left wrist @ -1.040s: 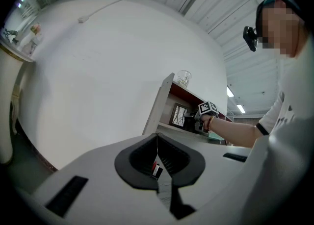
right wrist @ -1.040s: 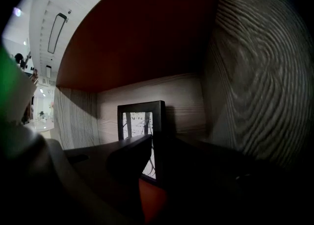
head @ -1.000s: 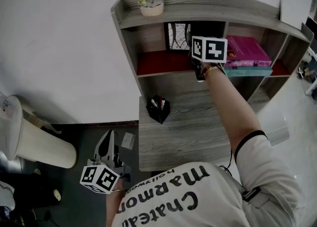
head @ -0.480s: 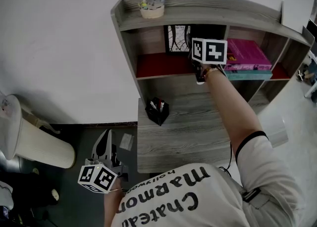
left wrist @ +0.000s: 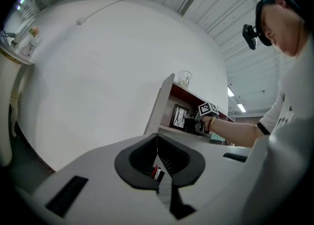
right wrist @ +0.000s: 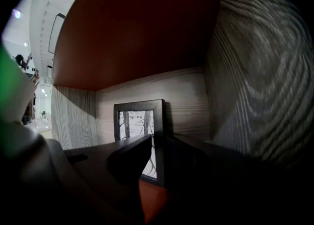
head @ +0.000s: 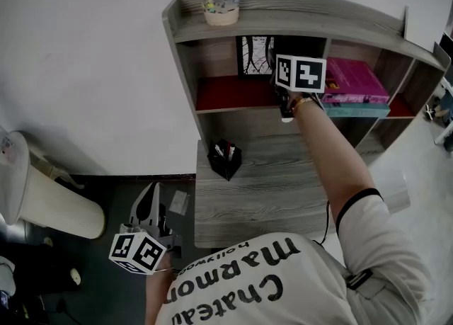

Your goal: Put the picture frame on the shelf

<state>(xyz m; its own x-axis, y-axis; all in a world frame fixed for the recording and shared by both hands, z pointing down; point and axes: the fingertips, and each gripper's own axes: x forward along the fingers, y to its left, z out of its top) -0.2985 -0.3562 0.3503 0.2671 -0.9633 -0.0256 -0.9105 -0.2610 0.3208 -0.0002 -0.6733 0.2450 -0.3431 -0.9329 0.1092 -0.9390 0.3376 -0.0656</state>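
The right gripper [right wrist: 158, 140] has its jaws closed on the right-hand upright rail of the picture frame [right wrist: 135, 123]. One jaw lies across the front of the picture and the other sits just outside the rail. The rail fills the gap between them.

The picture frame stands directly ahead of the jaws with its long axis vertical. Its face is turned toward the gripper and its back is close to the rear panel of the compartment. Its lower edge appears to rest on the red floor of the shelf [head: 226, 91], in the left-hand compartment. The wood-grain divider [right wrist: 255, 82] is just beside the frame on the right.

Judgement: placement is nearly complete. The next move calls for the jaws to part sideways and clear the rail. The gripper then backs straight out through the open front, without dragging the rail forward and tipping the frame.

The left gripper [left wrist: 157, 138] has its jaws together with nothing between them. It hangs low beside the surface [head: 262, 189], well apart from the shelf, so the right hand is the nearer one.

A pen holder [head: 226, 155] stands on the surface. Pink books [head: 354, 76] lie in the neighbouring compartment.
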